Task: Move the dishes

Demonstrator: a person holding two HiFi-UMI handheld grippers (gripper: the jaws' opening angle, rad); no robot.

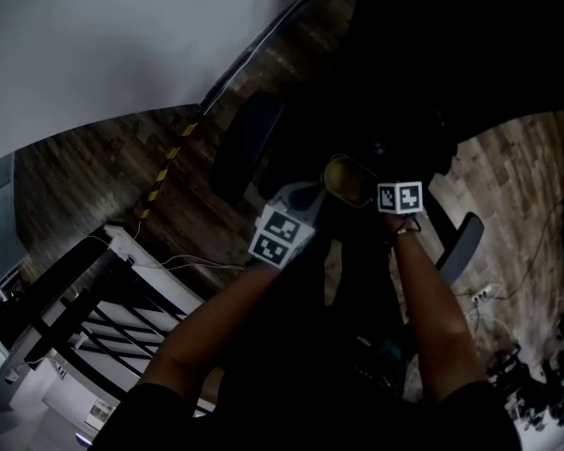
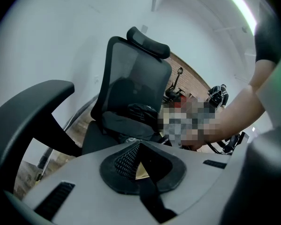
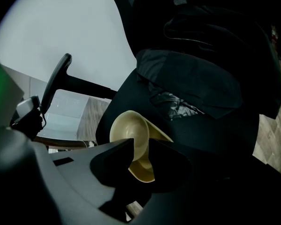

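A cream dish hangs between my two grippers over a black office chair. In the head view my left gripper meets it from the left and my right gripper from the right. In the right gripper view the right gripper is shut on the rim of the cream dish, whose hollow faces the camera. In the left gripper view the left gripper is shut, and only a thin sliver of the cream dish shows between its ribbed pads.
Dark clothing lies on the seat of the mesh-backed chair. One chair armrest sticks out on the right. A white and black rack stands at the lower left on the wooden floor, beside a black-yellow tape strip.
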